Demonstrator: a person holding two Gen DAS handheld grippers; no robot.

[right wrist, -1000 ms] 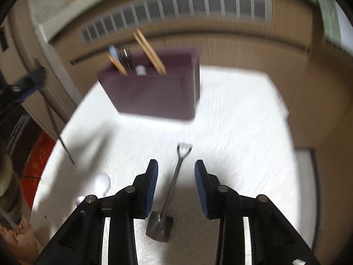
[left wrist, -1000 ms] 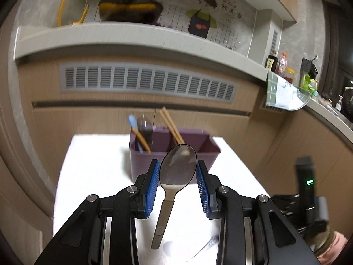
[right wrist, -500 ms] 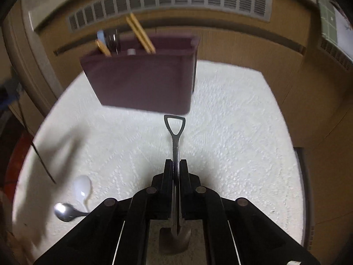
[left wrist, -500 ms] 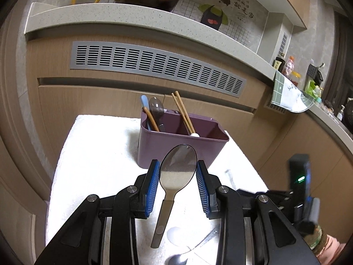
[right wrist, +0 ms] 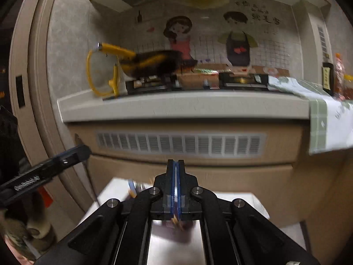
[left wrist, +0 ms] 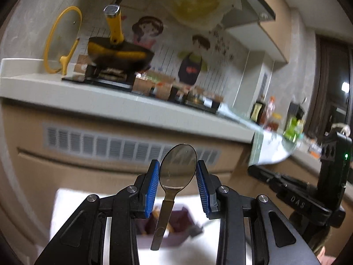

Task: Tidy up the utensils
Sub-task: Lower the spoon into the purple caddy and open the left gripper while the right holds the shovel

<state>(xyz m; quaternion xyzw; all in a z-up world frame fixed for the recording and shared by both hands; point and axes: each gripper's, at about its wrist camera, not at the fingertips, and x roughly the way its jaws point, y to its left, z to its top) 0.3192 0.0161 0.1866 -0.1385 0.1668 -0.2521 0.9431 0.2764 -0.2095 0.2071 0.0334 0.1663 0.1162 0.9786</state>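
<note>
Both your wrist cameras look forward and tilted upward at the kitchen counter (left wrist: 136, 108) (right wrist: 183, 106), from low in front of it and fairly near. The left view faces it from the left at a slant, the right view squarely. Both share the vent grille (left wrist: 123, 145) (right wrist: 181, 144) below the counter and the yellow-handled pan (left wrist: 119, 53) (right wrist: 152, 63) on it.

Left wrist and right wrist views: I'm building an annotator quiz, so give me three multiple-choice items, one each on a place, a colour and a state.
1. Where does the spoon handle point?
A. Up at the counter
B. Down toward the purple caddy
C. Sideways at the wall

2. What colour are the left gripper pads?
A. Red
B. Blue
C. Green

3. How is the right gripper?
A. Wide open
B. Shut on a thin metal utensil
C. Holding a cup

Answers: B, the handle hangs over the caddy; B, both pads are blue; B, the pads meet on a metal sliver.
</note>
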